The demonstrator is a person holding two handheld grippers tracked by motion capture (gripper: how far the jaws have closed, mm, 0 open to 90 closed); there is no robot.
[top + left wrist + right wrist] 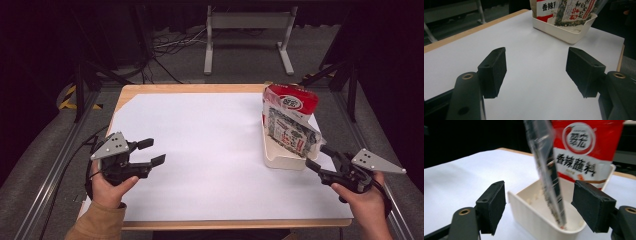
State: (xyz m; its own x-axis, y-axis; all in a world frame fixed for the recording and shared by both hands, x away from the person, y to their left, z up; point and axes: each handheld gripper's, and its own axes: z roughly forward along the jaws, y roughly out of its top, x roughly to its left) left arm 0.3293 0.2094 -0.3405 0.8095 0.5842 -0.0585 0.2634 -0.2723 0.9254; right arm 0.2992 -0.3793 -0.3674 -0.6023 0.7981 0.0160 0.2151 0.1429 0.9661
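**Both grippers open, two packets standing in the tray**

The right gripper (314, 157) sits at the near right corner of the table (195, 89), held in a hand (367, 202) that comes in from the bottom edge. Its jaws stand wide apart and press on nothing. In the right gripper view the clear packet (550, 177) rises edge-on in the gap between them, tilted, free of both pads (495, 203), with its foot down inside the tray (534, 218). From above, that gripper's tips lie just beside the tray's near right corner.

The left gripper (150, 152) is well apart from all this, at the near left of the table, over the white sheet (200, 150). Its jaws are apart too, with only bare sheet between them in the left gripper view. The hand (107, 187) holding it wears a tan sleeve (97, 222).

The white tray (285, 160) lies on the right side of the sheet, its long side running away from the person. Two packets stand in it: the clear packet (290, 132) with dark, speckled contents and a printed label nearer the person, leaning, and a red packet (292, 100) behind it at the far end. The red packet (584, 150) is upright and carries white print.

Beyond the table a grey metal frame (247, 30) stands on the dark floor, with cables (172, 45) lying beside it.
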